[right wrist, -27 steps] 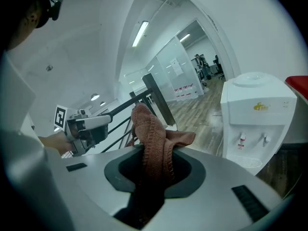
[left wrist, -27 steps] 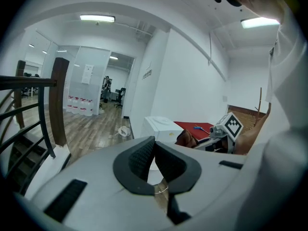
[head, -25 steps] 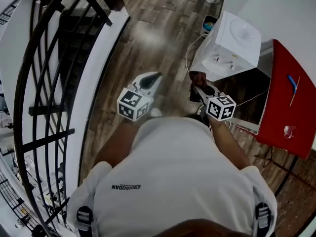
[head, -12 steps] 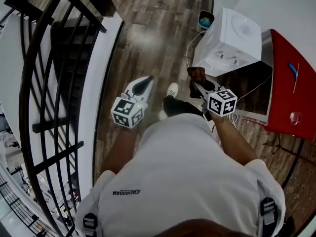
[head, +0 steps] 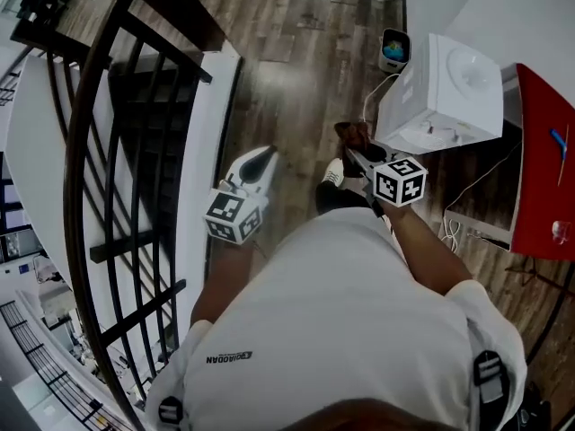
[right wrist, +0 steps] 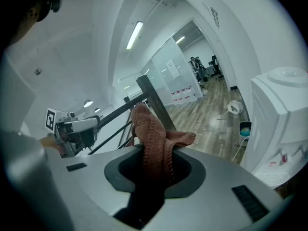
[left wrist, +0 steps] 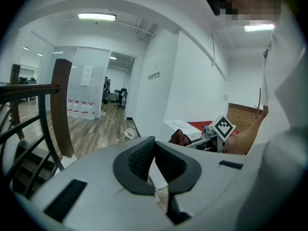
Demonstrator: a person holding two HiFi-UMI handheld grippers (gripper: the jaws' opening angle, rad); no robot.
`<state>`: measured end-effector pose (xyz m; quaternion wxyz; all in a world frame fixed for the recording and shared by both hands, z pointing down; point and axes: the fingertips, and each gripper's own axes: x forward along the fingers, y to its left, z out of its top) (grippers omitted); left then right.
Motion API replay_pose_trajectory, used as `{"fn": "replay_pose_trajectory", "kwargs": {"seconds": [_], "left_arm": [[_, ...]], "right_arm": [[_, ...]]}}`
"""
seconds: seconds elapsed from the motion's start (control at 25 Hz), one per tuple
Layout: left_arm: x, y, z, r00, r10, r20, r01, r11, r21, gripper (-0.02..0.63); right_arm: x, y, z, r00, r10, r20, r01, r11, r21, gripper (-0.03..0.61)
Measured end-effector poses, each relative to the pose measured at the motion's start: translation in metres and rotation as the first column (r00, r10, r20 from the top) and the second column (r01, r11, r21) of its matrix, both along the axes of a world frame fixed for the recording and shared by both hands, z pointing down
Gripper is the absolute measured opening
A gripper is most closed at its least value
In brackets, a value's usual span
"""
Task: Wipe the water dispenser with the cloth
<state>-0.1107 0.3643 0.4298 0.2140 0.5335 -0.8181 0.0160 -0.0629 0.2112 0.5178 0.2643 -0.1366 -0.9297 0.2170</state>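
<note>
The white water dispenser [head: 449, 92] stands on the wood floor at the upper right of the head view; in the right gripper view the water dispenser [right wrist: 281, 124] fills the right edge. My right gripper [head: 357, 153] is shut on a reddish-brown cloth [head: 352, 136], held just left of the dispenser and apart from it. The cloth [right wrist: 153, 138] sticks up out of the jaws of the right gripper [right wrist: 155, 165]. My left gripper [head: 256, 162] hangs over the floor further left; in its own view the left gripper [left wrist: 154, 155] has its pads pressed together with nothing between them.
A black stair railing [head: 99, 178] and a white ledge [head: 202, 151] run along the left. A red table [head: 544, 169] stands right of the dispenser, with white cables [head: 458, 227] on the floor below it. A small bin [head: 393, 48] sits behind the dispenser.
The person has stepped forward, one foot now showing between the grippers. Both grippers stay in about the same pose, the right one still gripping the cloth near the dispenser.
</note>
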Motion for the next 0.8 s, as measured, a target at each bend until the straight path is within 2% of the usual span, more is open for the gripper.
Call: {"fn": "replay_pose_trajectory", "kwargs": {"seconds": [0.24,0.48,0.6,0.8], "left_arm": [[-0.077,-0.067,-0.011,0.992,0.118,0.034,-0.118,0.993,-0.015,-0.003],[-0.129,-0.141,-0.007,0.964,0.26,0.05,-0.26,0.966,-0.015,-0.003],[-0.137,-0.177,0.001,0.937,0.348,0.033,-0.347,0.938,-0.019,-0.003],[-0.137,-0.235,0.01,0.862,0.507,0.011,-0.506,0.862,-0.03,-0.003]], "right_arm": [[-0.059,-0.056,0.007,0.996,0.086,-0.012,-0.086,0.996,0.02,0.087],[-0.084,-0.123,0.017,0.969,0.249,-0.013,-0.248,0.968,0.033,0.086],[-0.077,-0.148,0.02,0.939,0.344,-0.018,-0.343,0.939,0.025,0.086],[-0.051,-0.178,0.027,0.863,0.503,-0.051,-0.504,0.864,0.0,0.087]]}}
